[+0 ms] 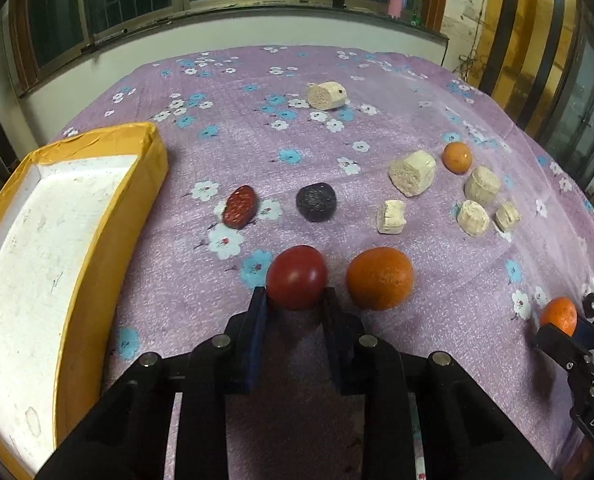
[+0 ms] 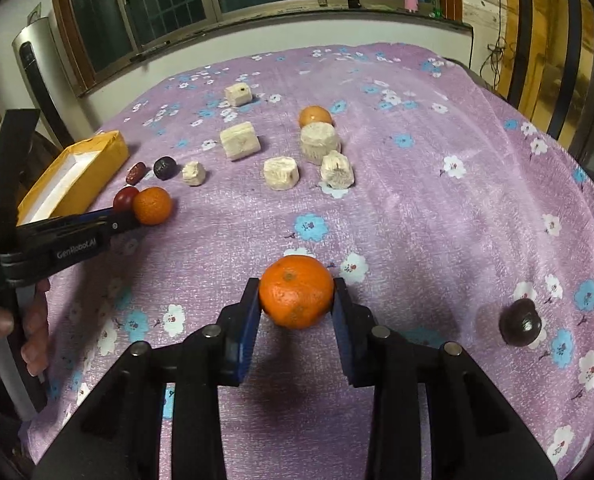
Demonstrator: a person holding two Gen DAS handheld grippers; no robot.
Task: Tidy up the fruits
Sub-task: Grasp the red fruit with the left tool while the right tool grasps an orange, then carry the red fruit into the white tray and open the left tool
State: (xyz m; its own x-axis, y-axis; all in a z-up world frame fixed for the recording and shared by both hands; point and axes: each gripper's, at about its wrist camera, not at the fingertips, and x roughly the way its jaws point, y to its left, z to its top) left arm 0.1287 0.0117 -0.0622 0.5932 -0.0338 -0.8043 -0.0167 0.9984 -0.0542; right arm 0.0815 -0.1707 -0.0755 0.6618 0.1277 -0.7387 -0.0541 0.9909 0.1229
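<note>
Purple floral cloth (image 1: 257, 152) covered the table in the left wrist view, where I counted one smooth round red fruit (image 1: 296, 276), three pebbly orange mandarins, one wrinkled black ball (image 1: 315, 201), one speckled dark-red oval date (image 1: 239, 206), and six chalky cream cylinder chunks. The left gripper (image 1: 295, 298) was clenched on the red fruit, its blue pads touching both sides of it low on the cloth. Just beside the red fruit to the right lay the large mandarin (image 1: 379, 277), a small one (image 1: 457, 157) sat farther back among the cream chunks, and a third (image 1: 559, 317) was pinched in the other tool at the right edge. A yellow-taped cardboard box with a white foam floor (image 1: 109, 216) stood at the left, nothing in the part that showed. From the right wrist view, the right gripper (image 2: 296, 298) was grasping a dimpled round orange mandarin (image 2: 296, 297), squeezed between both blue pads just above the cloth. Three mandarins showed again, with the red fruit (image 2: 124, 197) gripped at the far left next to one of them, six pale fibrous chunks, the date, and two dark balls, one glossy wrinkled one (image 2: 520, 322) lying alone to the right. A person's hand (image 2: 25, 320) held the left tool's handle at the frame's edge.
</note>
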